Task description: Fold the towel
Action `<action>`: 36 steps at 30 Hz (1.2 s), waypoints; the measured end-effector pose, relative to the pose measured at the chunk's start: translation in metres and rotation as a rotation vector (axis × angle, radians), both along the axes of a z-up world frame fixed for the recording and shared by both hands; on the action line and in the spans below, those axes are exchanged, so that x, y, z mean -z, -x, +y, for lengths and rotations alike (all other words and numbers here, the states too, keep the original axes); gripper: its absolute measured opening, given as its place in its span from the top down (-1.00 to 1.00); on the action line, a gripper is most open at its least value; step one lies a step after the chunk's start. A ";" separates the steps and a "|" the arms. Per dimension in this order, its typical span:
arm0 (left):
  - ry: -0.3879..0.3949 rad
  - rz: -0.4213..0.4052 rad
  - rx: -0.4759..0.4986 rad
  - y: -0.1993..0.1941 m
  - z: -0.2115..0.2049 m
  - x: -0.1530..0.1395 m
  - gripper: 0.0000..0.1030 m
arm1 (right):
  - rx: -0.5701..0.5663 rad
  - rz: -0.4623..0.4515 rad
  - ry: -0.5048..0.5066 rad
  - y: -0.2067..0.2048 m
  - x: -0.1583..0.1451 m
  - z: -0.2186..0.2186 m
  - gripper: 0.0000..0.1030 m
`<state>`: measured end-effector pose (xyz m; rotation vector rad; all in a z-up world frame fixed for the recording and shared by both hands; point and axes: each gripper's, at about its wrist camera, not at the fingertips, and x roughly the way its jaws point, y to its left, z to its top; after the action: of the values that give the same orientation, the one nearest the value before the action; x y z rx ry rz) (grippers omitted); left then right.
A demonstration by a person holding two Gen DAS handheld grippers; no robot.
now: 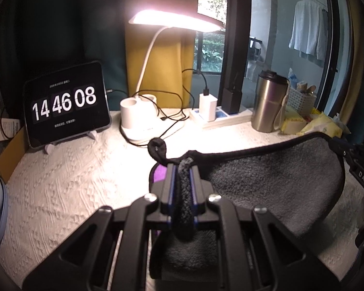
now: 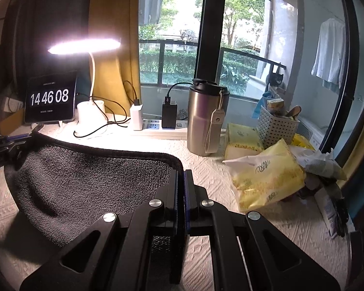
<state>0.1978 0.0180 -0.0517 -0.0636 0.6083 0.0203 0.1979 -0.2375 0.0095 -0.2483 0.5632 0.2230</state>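
So the left gripper (image 1: 183, 169) has its fingers (image 1: 170, 181) squeezed down on a bunched-up corner of the dark grey towel (image 1: 274, 181), with the thick roll of cloth jammed right between the two pads and a little black hanging loop (image 1: 157, 148) sticking up just past the tips. The right gripper (image 2: 181, 177) is pinched almost flat, its fingers (image 2: 174, 189) clamped on the black-trimmed edge at the other corner of the towel (image 2: 89, 181). Between the two the towel is held up off the surface, its long axis running side to side from one gripper to the other, top hem pulled fairly taut and the body sagging down in a belly, lower part draping onto the white textured tablecloth (image 1: 68, 181). There's a bit of purple showing under the cloth by the left fingers, can't tell what it is. Further back on the table: a tablet (image 1: 66, 103) on a stand showing a 14 46 08 clock, a lit white desk lamp (image 1: 174, 20) with a bendy neck, a power strip (image 2: 157, 127) with chargers and cables plugged in, a steel tumbler (image 2: 205, 118), a white plastic basket (image 2: 276, 127) and some yellow tissue packs (image 2: 267, 177). Behind it all is a mustard curtain, a window onto a balcony railing and greenery, and a pale shirt (image 2: 330, 51) hanging outside.
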 end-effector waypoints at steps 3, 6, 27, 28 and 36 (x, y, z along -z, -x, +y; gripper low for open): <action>-0.004 -0.005 -0.002 -0.006 0.000 -0.002 0.78 | -0.004 -0.004 -0.001 -0.007 0.000 0.000 0.90; -0.008 -0.011 -0.007 -0.012 0.001 -0.003 0.78 | -0.008 -0.007 -0.001 -0.014 0.000 0.000 0.90; -0.031 0.008 -0.002 -0.066 0.006 0.015 0.78 | -0.006 0.013 0.027 -0.063 0.019 0.004 0.90; -0.032 0.014 -0.002 -0.069 0.006 0.017 0.78 | -0.005 0.016 0.029 -0.065 0.021 0.004 0.90; -0.039 0.067 0.003 -0.092 0.006 0.037 0.77 | 0.006 0.057 0.046 -0.084 0.042 0.005 0.90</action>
<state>0.2897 0.0241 -0.0891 -0.0248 0.6749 0.0316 0.2818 -0.2330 -0.0322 -0.2853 0.6262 0.2120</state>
